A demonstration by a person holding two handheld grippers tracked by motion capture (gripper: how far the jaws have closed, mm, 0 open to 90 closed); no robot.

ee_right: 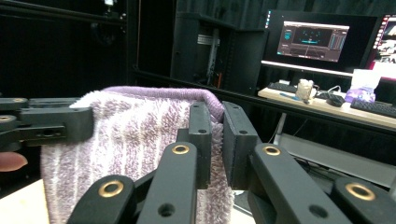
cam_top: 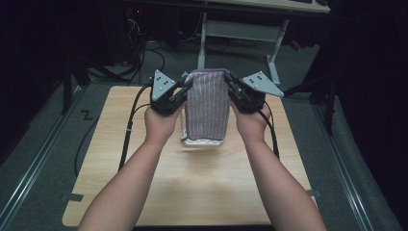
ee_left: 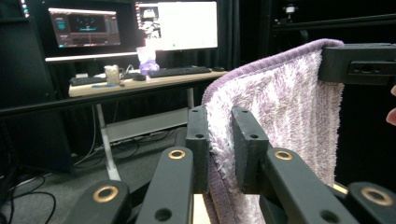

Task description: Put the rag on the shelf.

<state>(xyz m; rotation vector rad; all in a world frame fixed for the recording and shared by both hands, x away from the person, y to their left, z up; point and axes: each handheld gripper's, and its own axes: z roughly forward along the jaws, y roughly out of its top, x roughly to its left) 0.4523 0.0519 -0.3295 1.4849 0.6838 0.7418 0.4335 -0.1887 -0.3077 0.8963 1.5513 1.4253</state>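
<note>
a light wooden desk [cam_top: 202,187] stands on grey floor [cam_top: 45,159], with metal rails along both sides. beyond it there is a second desk [ee_left: 140,86] with white legs [cam_top: 204,41], and dark cables [cam_top: 144,55] lie on the floor near them. on the second desk a black keyboard [ee_left: 180,71] lies near a pale cup [ee_left: 112,74] and a purple object [ee_left: 148,63]. behind them two monitors are lit: one dark with graphs [ee_left: 84,25], one mostly white [ee_left: 184,25]. the rest of the room is dark.
</note>
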